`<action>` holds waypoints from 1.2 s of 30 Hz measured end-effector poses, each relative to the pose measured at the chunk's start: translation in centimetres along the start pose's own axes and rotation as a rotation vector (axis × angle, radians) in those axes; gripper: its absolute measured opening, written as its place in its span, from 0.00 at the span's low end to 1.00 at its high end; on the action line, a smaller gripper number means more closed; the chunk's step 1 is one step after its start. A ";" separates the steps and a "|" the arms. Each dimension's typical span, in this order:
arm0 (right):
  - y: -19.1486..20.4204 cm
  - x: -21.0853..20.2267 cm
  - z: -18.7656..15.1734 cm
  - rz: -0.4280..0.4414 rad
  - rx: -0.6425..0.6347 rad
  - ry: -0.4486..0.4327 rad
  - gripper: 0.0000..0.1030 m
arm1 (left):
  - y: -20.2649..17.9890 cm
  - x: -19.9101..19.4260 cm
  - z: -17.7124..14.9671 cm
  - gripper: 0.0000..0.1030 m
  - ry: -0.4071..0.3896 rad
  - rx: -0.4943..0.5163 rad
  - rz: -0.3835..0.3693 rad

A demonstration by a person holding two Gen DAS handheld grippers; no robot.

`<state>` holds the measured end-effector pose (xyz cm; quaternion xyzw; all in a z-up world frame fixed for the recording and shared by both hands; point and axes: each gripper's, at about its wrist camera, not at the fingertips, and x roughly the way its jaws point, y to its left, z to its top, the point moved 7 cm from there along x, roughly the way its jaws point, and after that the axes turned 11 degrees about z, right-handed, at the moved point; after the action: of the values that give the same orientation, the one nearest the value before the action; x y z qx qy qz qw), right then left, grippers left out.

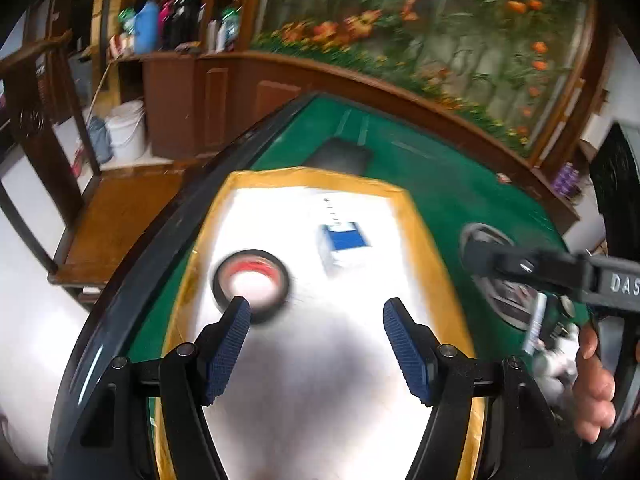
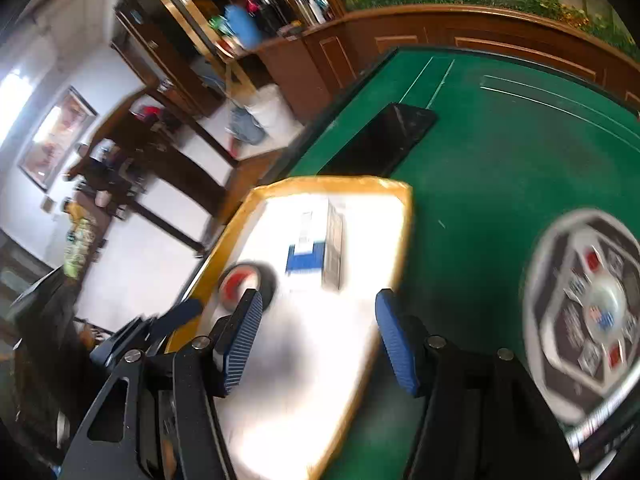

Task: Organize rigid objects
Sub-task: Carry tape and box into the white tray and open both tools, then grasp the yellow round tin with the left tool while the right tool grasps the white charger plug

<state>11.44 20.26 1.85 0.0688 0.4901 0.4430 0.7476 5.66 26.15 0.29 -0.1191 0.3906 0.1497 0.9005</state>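
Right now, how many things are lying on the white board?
2. A black roll of tape lies near the white board's left edge, and a blue and white box lies near its middle. Glare might hide something small.

tape roll (image 1: 251, 285), box (image 1: 343, 245) obstruct white board (image 1: 320, 380)

The left gripper (image 1: 316, 312) and right gripper (image 2: 319, 308) both tilt downward, jaws apart and empty. A hand (image 1: 596, 384) grips the right gripper's handle.

On the table (image 1: 432, 184), a tape roll (image 1: 251, 283) lies left of a box (image 1: 343, 245) on the board (image 1: 320, 360).
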 end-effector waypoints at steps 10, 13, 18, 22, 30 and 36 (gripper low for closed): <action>-3.6 -16.3 -12.8 0.042 -0.082 -0.225 0.67 | -13.1 -9.3 -8.1 0.82 -0.106 0.223 -0.243; -5.9 -18.0 -16.5 0.049 -0.065 -0.244 0.67 | -16.2 -9.1 -10.2 0.82 -0.095 0.320 -0.227; -7.1 -18.7 -20.0 0.111 -0.071 -0.239 0.67 | -17.7 -7.0 -11.0 0.82 -0.041 0.351 -0.181; -7.0 -18.7 -19.9 0.168 -0.065 -0.250 0.67 | -18.5 -5.5 -11.7 0.75 -0.023 0.374 -0.158; -6.2 -17.2 -21.2 0.169 -0.102 -0.177 0.65 | -19.4 -1.7 -12.2 0.42 0.069 0.380 -0.111; -5.6 -15.1 -22.6 0.140 -0.142 -0.075 0.65 | -18.4 -2.5 -12.8 0.42 0.068 0.369 -0.092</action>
<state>-5.14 -1.61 -2.52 0.0662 0.4231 0.5247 0.7357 2.18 4.47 -4.57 0.0253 0.4360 0.0302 0.8991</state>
